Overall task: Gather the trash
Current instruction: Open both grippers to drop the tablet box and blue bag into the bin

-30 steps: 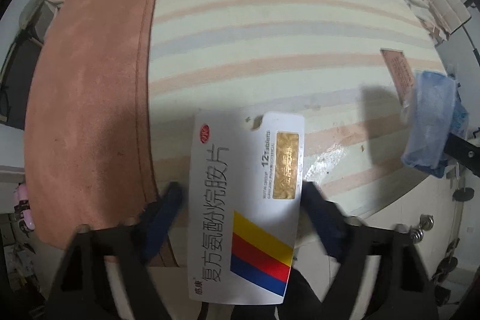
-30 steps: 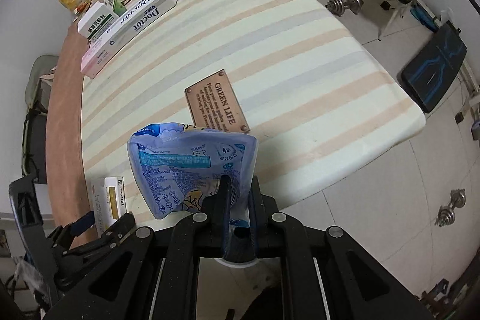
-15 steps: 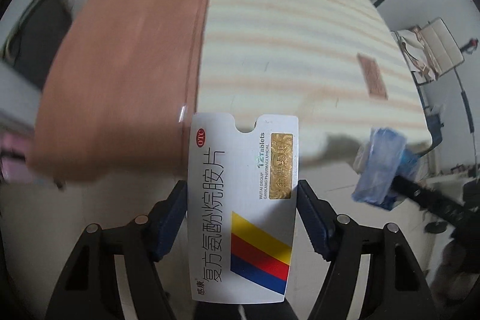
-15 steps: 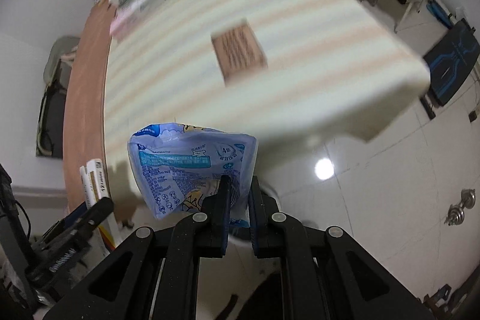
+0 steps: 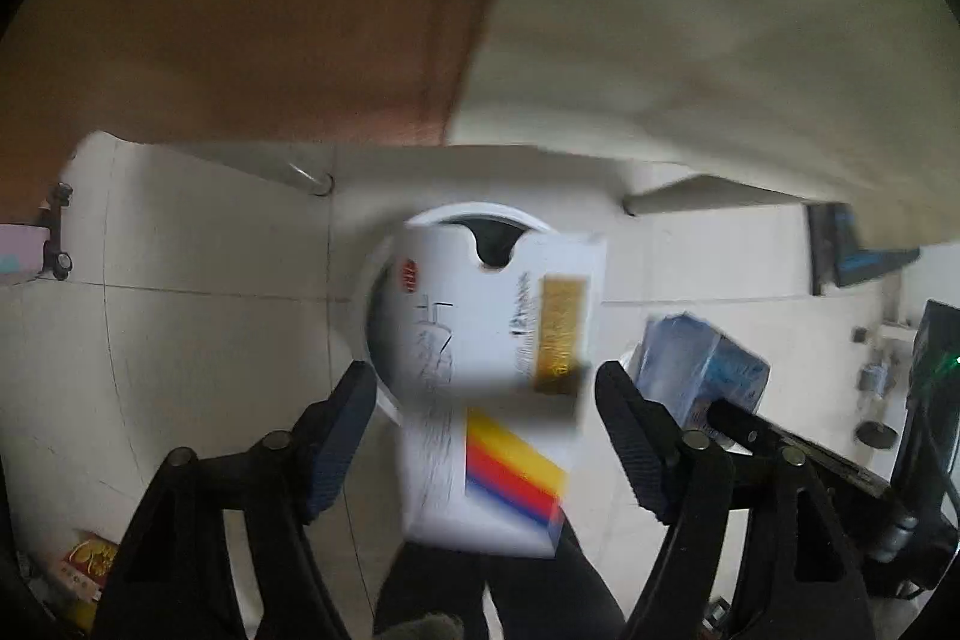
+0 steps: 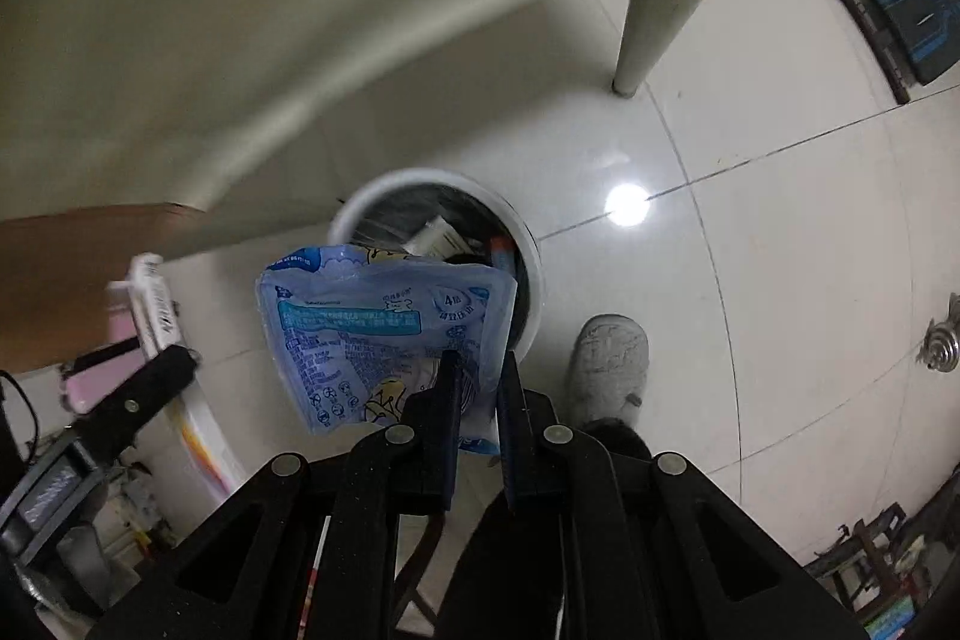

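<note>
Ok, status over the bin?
Left gripper open, white medicine box loose between its fingers, above the trash bin. Right gripper shut on blue wrapper. Nothing blocking the bin.

Both wrist cameras look steeply down past the table edge toward the tiled floor (image 6: 750, 280). Each faces the same round white bin (image 5: 474, 214) (image 6: 372, 190) from close above, and each catches the other gripper at its frame edge.
</note>
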Tool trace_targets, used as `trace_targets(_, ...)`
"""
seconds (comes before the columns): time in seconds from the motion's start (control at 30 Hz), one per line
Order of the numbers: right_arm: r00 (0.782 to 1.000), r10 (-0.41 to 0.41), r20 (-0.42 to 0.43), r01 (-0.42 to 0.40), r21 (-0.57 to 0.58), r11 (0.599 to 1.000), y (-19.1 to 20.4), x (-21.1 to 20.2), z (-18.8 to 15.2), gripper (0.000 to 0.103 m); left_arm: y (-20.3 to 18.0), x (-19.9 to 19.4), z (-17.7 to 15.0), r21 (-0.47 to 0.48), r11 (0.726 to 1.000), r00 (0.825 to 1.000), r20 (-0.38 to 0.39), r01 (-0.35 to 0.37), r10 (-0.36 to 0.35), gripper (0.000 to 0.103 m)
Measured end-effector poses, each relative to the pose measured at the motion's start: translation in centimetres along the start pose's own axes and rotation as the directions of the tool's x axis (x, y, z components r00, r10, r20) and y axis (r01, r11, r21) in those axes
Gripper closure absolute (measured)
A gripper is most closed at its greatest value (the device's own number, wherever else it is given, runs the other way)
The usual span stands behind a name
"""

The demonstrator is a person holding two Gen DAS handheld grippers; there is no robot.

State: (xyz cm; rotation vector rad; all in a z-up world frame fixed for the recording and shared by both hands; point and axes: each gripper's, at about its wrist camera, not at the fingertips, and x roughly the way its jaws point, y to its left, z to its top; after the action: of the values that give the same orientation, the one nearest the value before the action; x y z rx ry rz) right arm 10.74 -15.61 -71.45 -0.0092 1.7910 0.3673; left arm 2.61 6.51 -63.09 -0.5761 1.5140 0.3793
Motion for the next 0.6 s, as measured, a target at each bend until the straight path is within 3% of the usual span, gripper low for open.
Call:
trace_targets(0.1,1.000,-0.012,-0.028,0.011,-0.005,1.000,-0.4,5.2,0.9,0.083,2.0,3.9,-0.1,-0.013,0.999,0.999,-0.004,-0.036,0.036,0.001)
trace_targets(0.23,0.999,-0.024,-0.044,0.023,-0.029,0.999,-0.4,9.2,1.4,0.039,3.3,6.6,0.2,-0.033,0.997,0.998,-0.015,-0.063,0.063,0.000)
trace_targets(0.3,0.997,-0.064,-0.034,0.062,-0.062,0.996,-0.2,9.7,1.2,0.025,3.8,7.1,-0.2,-0.038,0.996,0.997,-0.008,-0.081,0.081,0.000)
trace_targets(0.37,0.995,-0.101,-0.022,0.099,-0.095,0.991,0.0,9.6,0.7,0.004,4.1,7.0,-0.3,-0.036,0.994,0.994,-0.005,-0.105,0.105,0.000)
trace_targets(0.6,0.973,-0.223,0.052,0.229,-0.223,0.948,2.3,6.4,-1.4,0.002,3.4,4.2,-2.2,-0.010,0.990,0.989,-0.018,-0.144,0.144,0.000)
